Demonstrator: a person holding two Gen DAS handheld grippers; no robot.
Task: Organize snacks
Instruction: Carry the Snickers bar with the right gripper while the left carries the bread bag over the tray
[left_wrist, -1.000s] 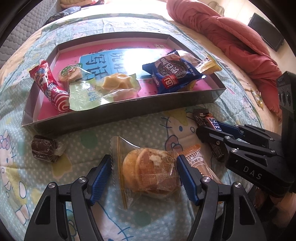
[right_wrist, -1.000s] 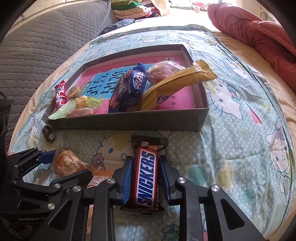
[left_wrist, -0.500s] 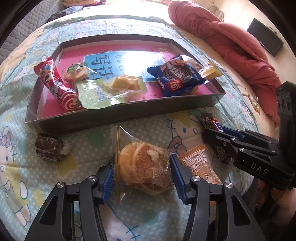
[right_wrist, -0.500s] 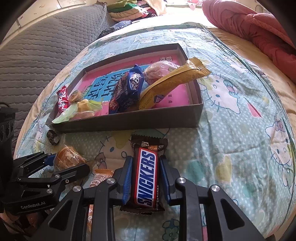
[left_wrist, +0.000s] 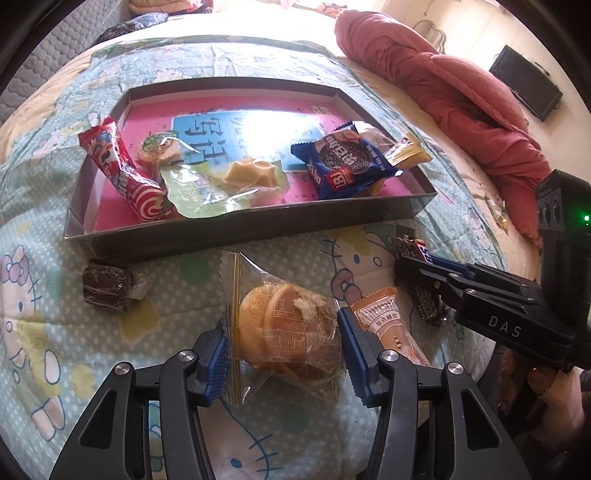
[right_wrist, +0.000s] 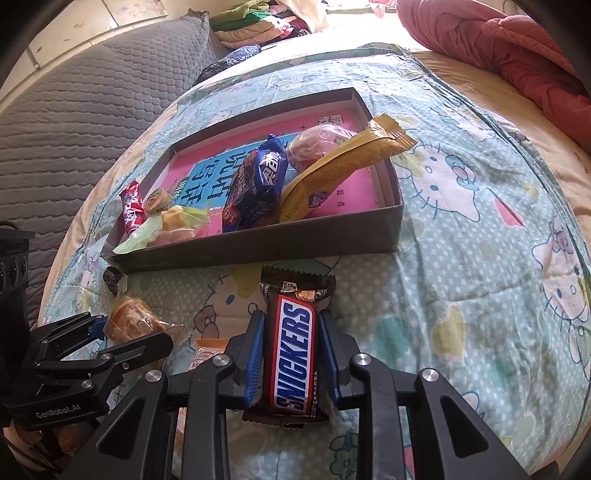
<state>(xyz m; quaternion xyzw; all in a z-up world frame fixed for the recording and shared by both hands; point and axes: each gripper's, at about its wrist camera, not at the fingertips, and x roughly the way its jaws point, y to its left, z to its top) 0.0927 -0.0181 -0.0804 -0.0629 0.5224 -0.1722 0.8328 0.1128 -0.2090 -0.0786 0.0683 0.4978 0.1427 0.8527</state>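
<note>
Left gripper (left_wrist: 282, 350): jaws have just been closing and now clamp a clear bag of round cakes (left_wrist: 284, 332), blue pads pressed into the wrapper on both sides. Bag sits on the cartoon-print bedspread (left_wrist: 48, 332), just in front of the grey tray (left_wrist: 240, 236).

Right gripper (right_wrist: 291, 354): jaws together on a Snickers bar (right_wrist: 293, 347), also just in front of the tray's near wall, label facing up.

Outside the tray, near its front wall: one dark wrapped sweet (left_wrist: 107, 286) off the left corner, one orange sachet (left_wrist: 384, 321) touching the left gripper's right finger. The orange sachet lies between the two grippers.

Inside the tray, counted: one red swirl-print stick (left_wrist: 125, 173) leaning on the left wall, one small round biscuit pack (left_wrist: 160, 151), one green-edged bag of pale pieces (left_wrist: 229, 184), one blue cookie pack (left_wrist: 343, 166), one yellow bar (right_wrist: 343, 162) overhanging the right wall, one pinkish round wrapped item (right_wrist: 317, 146) behind it. Six in total.

Beyond the tray, to the right: one red quilt (left_wrist: 443, 85), bunched.
</note>
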